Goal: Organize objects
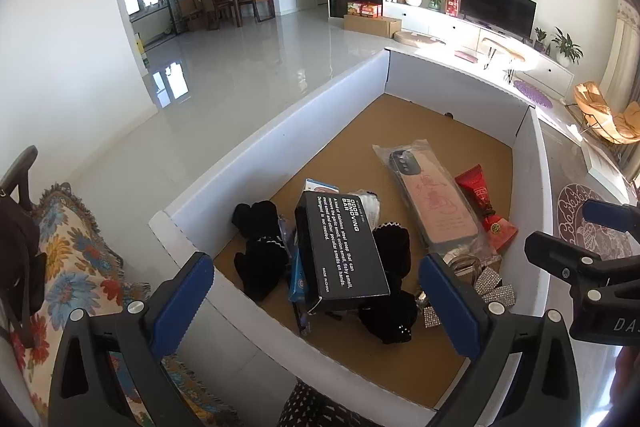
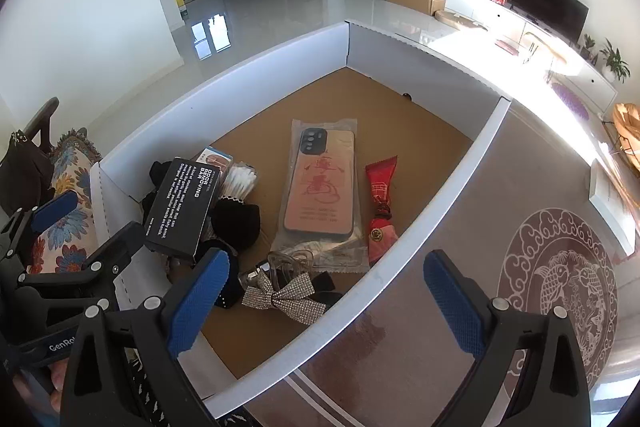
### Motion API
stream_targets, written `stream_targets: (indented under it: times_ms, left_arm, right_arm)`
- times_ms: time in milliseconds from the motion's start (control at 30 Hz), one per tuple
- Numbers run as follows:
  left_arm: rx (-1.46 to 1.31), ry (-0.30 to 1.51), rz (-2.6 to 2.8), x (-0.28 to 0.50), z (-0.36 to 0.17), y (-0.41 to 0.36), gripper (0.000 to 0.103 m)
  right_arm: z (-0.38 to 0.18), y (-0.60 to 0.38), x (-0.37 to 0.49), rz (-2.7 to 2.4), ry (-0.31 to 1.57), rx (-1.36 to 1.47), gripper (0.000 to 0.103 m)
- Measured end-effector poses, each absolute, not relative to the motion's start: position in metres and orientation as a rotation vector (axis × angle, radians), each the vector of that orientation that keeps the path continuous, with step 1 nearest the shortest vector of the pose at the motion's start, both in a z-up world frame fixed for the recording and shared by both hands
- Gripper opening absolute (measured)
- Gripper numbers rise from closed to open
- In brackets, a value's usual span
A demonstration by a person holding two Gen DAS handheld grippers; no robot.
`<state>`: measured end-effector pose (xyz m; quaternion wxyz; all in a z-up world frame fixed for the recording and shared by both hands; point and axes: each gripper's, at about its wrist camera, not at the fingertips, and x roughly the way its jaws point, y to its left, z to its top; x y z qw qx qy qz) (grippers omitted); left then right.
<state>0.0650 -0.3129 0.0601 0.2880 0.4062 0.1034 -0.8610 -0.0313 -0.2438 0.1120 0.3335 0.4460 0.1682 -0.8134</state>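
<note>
The white box fills the middle of both views, and its objects lie in the lower left part of its floor. The black carton leans on dark cloth; the phone case lies flat beside it. Both claws, left claw and right claw, are spread and empty. I think a grip should take one loose object only. Only the right view shows the whole rhinestone bow.

We hold two grippers side by side, both angled downward. Left gripper: jaws spread wide, nothing between pads. Right gripper: jaws spread wide, empty.
</note>
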Motion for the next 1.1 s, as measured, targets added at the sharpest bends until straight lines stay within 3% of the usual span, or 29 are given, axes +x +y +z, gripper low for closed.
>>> stream_targets:
  times_ms: [1100]
  left_arm:
    - [1.085,0.287,-2.28,0.0621,0.0576,-0.3181,0.103]
  right_arm:
    - [0.1075,-0.2533,-0.0343,-2.115,0.439,1.176,0.098]
